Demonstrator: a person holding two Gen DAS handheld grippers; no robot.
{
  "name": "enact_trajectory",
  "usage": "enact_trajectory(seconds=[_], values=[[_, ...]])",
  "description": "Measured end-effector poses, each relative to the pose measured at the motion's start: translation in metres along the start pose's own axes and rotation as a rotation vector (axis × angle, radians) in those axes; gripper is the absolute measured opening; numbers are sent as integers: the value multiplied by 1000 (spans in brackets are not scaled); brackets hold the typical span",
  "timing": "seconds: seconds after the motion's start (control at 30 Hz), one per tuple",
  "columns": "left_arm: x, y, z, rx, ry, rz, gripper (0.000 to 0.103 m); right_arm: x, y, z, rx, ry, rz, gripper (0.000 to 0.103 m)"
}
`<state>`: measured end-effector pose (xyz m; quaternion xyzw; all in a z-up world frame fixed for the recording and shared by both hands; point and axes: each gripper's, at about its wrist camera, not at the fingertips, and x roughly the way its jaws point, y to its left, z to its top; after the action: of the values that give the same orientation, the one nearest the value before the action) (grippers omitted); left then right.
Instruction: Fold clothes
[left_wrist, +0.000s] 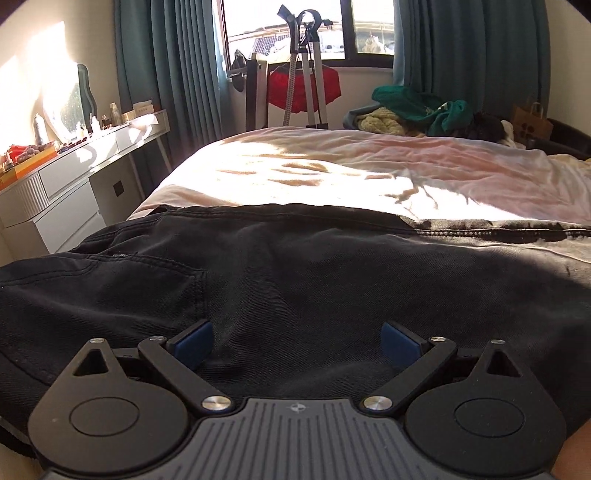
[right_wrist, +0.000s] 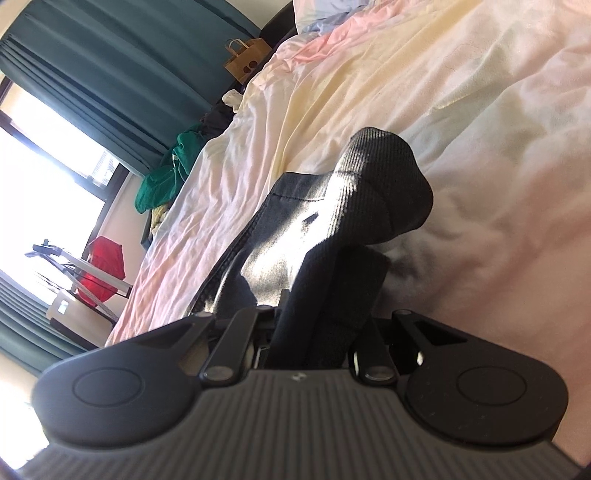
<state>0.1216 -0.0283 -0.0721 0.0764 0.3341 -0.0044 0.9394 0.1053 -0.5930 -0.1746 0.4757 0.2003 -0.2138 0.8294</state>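
On the bed (left_wrist: 369, 166) your black pants (left_wrist: 295, 266) lie spread flat, and you are starting a fold. Your right claw (right_wrist: 314, 325) pinches one bunched end of them. Your left claw (left_wrist: 297, 343) rests wide apart over the pants, so next it should grab there.

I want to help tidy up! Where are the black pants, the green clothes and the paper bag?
black pants (left_wrist: 280, 280): left wrist view, on the flat seat area.
green clothes (left_wrist: 421, 107): left wrist view, on the top of the heap.
paper bag (right_wrist: 245, 61): right wrist view, on its brown front.
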Motion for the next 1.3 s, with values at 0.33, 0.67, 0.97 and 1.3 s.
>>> enact_trajectory(seconds=[0.33, 0.67, 0.97, 1.3], values=[[20, 4, -10, -14, 39, -24, 103, -5, 22, -1, -129, -34, -44, 14], [21, 7, -10, 4, 30, -43, 103, -51, 130, -18, -524, -231, 33, 14], [17, 14, -8, -12, 25, -76, 101, -92, 258, -100, -1072, -327, 171, 14], [-44, 67, 13, -183, -79, -47, 103, -76, 273, -247, -1201, -114, 330, 14]])
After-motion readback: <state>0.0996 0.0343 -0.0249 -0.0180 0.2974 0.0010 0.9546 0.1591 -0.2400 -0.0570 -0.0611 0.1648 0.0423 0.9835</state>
